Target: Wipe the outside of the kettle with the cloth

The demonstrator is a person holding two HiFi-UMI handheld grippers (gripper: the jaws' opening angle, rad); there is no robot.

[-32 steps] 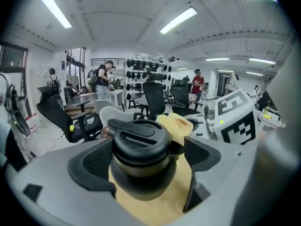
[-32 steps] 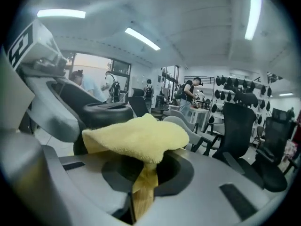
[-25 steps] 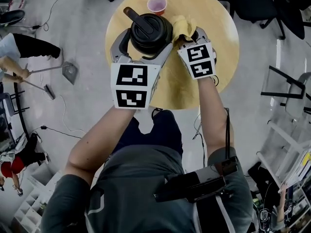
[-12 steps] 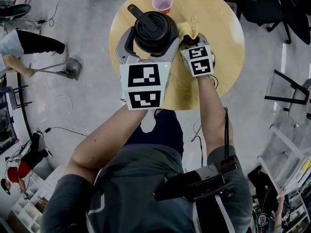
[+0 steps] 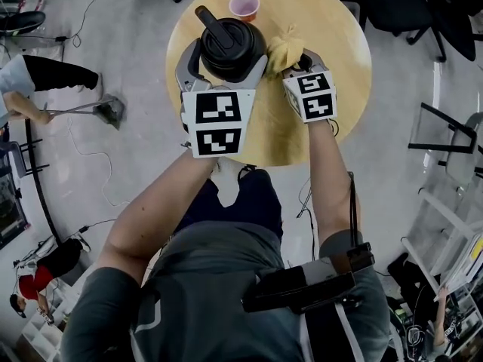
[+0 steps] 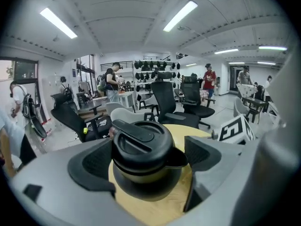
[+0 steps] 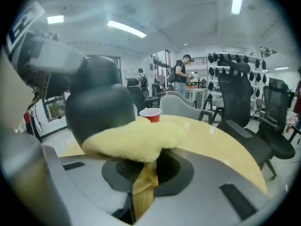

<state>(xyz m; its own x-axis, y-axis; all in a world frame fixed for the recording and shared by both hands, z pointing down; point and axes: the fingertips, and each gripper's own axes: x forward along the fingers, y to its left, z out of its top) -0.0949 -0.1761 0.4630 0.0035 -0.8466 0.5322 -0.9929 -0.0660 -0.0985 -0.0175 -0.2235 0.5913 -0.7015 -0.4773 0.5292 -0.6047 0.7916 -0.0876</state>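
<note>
both busy: left gripper seemingly clamps kettle; right gripper, pinching cloth, has slid slightly along its side, so wiping continues.

This is looking like an open office-cum-lab workroom. Strip lights are running along the ceiling, black swivel chairs are standing around a round wooden table, a wall rack is holding rows of black gear, and people are standing at benches.

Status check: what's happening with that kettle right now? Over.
Left gripper shut on kettle. Right gripper shut on yellow cloth, at kettle's side. Cup beyond, clear of both.
</note>
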